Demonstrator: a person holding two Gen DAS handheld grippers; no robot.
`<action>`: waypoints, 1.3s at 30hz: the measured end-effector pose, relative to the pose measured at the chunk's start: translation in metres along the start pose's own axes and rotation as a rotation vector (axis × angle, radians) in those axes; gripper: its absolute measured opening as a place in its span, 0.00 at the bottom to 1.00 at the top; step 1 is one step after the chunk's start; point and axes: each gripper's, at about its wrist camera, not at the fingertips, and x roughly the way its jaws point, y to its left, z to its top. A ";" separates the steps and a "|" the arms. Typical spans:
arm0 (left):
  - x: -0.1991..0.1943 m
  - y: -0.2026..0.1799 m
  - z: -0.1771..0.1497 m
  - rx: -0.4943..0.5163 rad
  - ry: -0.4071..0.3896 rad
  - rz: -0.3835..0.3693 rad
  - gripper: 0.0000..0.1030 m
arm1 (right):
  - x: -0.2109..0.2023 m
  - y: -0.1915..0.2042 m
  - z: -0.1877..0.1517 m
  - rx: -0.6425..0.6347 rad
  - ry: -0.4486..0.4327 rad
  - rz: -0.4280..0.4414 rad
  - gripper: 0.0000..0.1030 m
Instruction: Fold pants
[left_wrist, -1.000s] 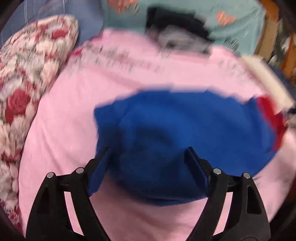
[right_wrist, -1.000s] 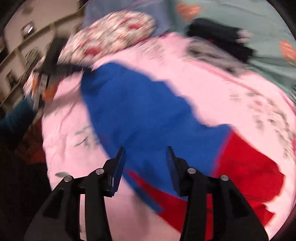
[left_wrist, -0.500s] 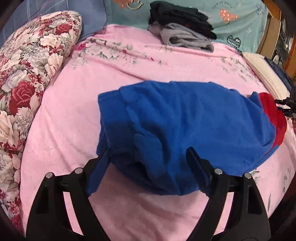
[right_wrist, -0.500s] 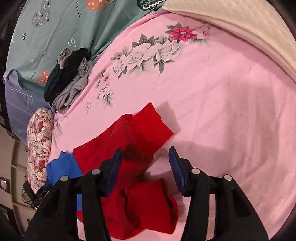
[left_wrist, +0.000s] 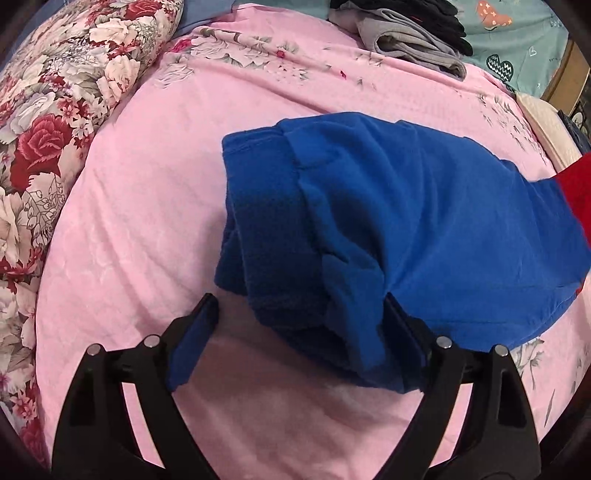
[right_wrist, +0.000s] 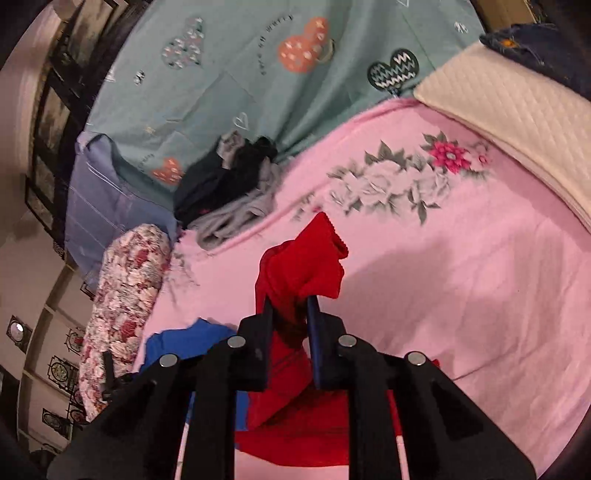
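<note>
Two grippers work over a bed spread with a pink floral blanket (left_wrist: 155, 206). Far left lies a rose-patterned pillow (left_wrist: 55, 122), running along the blanket's edge. Next, low in the left wrist view, comes the left gripper (left_wrist: 299, 332): its fingers (left_wrist: 192, 343) stand wide apart and are opening further, gripping nothing. The near corner of the blue part of the pants (left_wrist: 388, 229) lies bunched between them, close against the right finger and clear of the left one. These fleece pants stretch across the middle of the blanket, blue at the left end — with a thick folded band there — and turning red at the far right edge of that view.

Behind the pants, near the head of the bed, sits a small stack of folded grey and black clothes (left_wrist: 413, 37), backed by a teal sheet with heart prints (left_wrist: 517, 40).

Over on the right, the right gripper (right_wrist: 290, 314) has its fingers (right_wrist: 317, 343) closing on the red leg of the pants (right_wrist: 303, 266), the cloth pinched between them and lifted off the blanket — its cuff flops over above the tips. Beyond it lies a cream quilted pad (right_wrist: 517, 122) with dark denim (right_wrist: 535, 48) at its far corner.
</note>
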 end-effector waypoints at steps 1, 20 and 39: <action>0.001 0.000 0.000 0.003 0.004 0.000 0.87 | -0.013 0.005 -0.002 0.018 -0.020 0.022 0.16; 0.007 0.011 0.005 0.014 0.024 0.011 0.95 | -0.016 -0.107 -0.087 0.330 0.115 -0.157 0.50; 0.006 0.002 0.004 0.020 0.016 0.080 0.98 | -0.004 -0.090 -0.070 0.229 0.034 -0.051 0.17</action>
